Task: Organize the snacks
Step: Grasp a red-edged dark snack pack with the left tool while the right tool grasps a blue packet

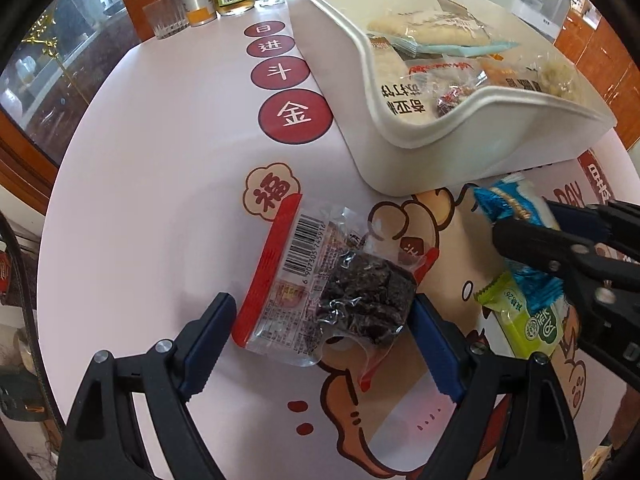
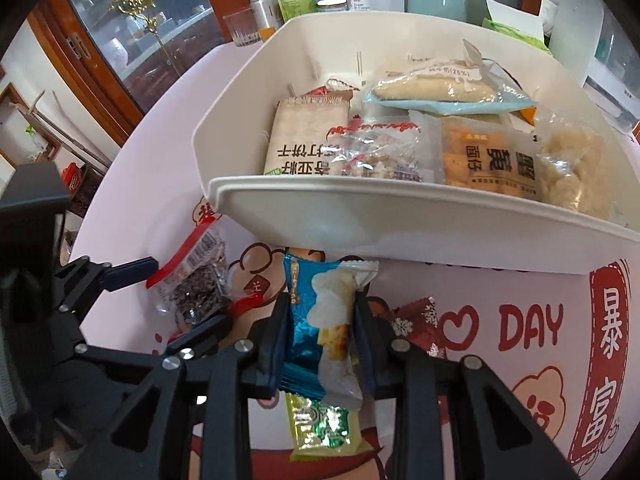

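A clear packet with a red edge, a barcode and dark dried snack (image 1: pixel 320 284) lies on the table between the fingers of my left gripper (image 1: pixel 324 312), which is open around it; it shows too in the right wrist view (image 2: pixel 196 284). My right gripper (image 2: pixel 320 312) is shut on a blue-and-white snack packet (image 2: pixel 324 320), held just in front of the white bin (image 2: pixel 360 216); it also shows in the left wrist view (image 1: pixel 516 208). The white bin (image 1: pixel 340 68) holds several snack packets.
A green-yellow packet (image 1: pixel 524 320) lies on the table under the right gripper, also in the right wrist view (image 2: pixel 324 428). A dark red snowflake packet (image 2: pixel 420 324) lies to its right. A glass (image 1: pixel 166 20), tins and bottles stand at the table's far edge.
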`<move>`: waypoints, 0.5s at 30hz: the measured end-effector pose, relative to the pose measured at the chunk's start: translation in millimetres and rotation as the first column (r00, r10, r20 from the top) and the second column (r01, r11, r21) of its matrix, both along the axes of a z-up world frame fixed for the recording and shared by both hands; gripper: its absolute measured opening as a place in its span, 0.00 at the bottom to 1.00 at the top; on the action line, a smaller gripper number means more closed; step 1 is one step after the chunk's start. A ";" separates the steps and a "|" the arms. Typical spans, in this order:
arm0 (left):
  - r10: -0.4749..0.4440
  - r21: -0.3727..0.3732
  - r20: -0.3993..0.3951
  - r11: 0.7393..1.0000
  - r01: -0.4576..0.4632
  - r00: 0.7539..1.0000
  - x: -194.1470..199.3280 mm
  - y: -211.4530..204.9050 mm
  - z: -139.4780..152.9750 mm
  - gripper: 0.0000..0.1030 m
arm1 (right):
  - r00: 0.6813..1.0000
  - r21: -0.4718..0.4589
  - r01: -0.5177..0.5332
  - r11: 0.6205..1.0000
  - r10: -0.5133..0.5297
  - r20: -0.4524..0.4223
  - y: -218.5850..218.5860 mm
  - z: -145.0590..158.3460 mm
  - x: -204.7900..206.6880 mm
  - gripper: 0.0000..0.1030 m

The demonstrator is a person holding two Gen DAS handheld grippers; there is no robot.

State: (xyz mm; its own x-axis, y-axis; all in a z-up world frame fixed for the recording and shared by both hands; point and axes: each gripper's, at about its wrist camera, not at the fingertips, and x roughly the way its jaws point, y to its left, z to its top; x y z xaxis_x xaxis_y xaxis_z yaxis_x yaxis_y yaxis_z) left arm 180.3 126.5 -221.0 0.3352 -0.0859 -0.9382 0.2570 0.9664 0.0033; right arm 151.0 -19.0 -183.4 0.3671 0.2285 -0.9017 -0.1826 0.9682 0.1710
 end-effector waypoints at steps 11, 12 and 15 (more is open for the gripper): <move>-0.050 0.029 0.058 0.998 0.048 0.997 -8.3 -12.5 7.0 0.62 | 1.000 0.028 -0.008 1.000 0.008 0.031 -11.1 14.0 -20.9 0.29; -0.074 0.028 0.061 0.997 0.072 0.995 -10.6 -16.2 8.4 0.40 | 0.999 0.027 -0.010 1.000 0.009 0.031 -12.5 14.4 -23.5 0.29; -0.058 0.010 0.044 0.998 0.058 0.997 -8.7 -15.6 8.4 0.38 | 0.999 0.028 -0.013 1.000 0.012 0.035 -16.0 15.6 -26.4 0.29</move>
